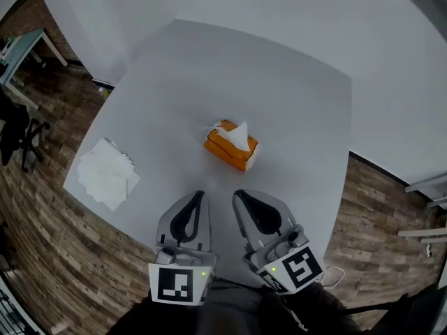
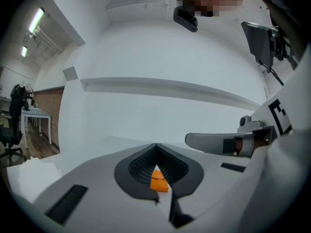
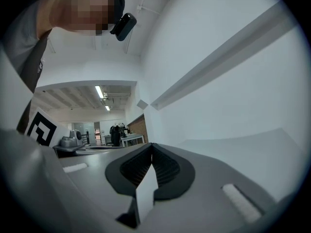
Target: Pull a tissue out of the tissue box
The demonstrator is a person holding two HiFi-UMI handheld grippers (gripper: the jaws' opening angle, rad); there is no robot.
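An orange tissue box (image 1: 231,149) sits near the middle of the white worktop (image 1: 279,96), with one tissue (image 1: 239,135) poking up from it. The left tool (image 1: 198,198) and right tool (image 1: 240,195) hover at the near edge, both closed on nothing, the hands behind them lost in shadow. In the left gripper view only a sliver of the box shows past the jaws; loose tissues (image 1: 106,173) lie by the left edge.

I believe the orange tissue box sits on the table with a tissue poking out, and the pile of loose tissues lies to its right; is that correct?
Not quite: the head view shows the pile of loose tissues lying to the left of the orange tissue box; the rest holds.
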